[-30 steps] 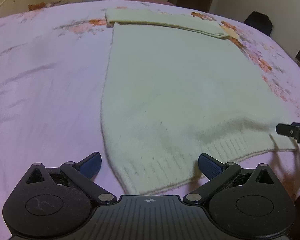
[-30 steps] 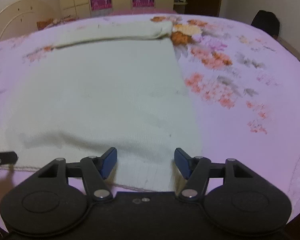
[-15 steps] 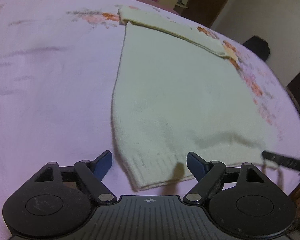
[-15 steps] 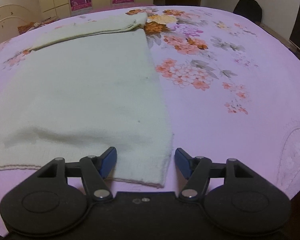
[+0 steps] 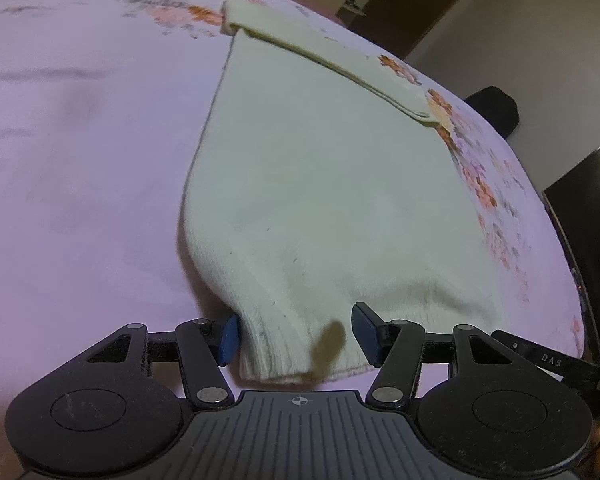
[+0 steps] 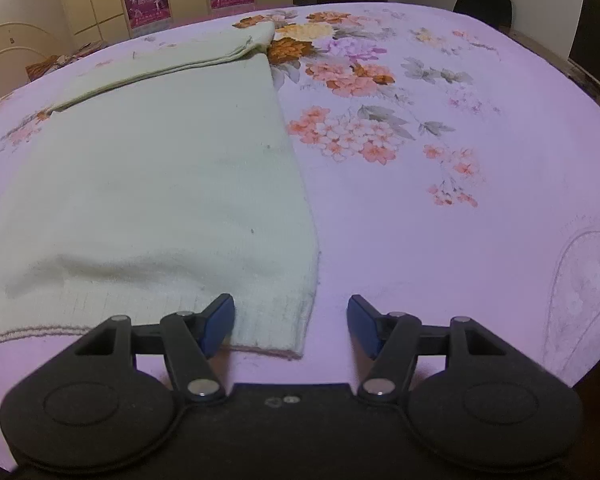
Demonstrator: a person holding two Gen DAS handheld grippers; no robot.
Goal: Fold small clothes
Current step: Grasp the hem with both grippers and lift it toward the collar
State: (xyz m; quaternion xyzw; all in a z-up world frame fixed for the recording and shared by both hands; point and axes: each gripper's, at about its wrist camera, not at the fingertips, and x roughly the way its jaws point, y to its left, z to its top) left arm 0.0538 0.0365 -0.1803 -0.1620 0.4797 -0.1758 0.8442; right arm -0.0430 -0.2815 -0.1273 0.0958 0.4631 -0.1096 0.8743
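Jaws of the left gripper are closing around the near left corner of the cream sweater, not yet clamped, while those of the right gripper are held apart over the near right corner. The sweater is spread flat on the floral bedsheet, its far end already folded over. Both hem corners are best pinched through every layer before any lift, so the fold is carried evenly.
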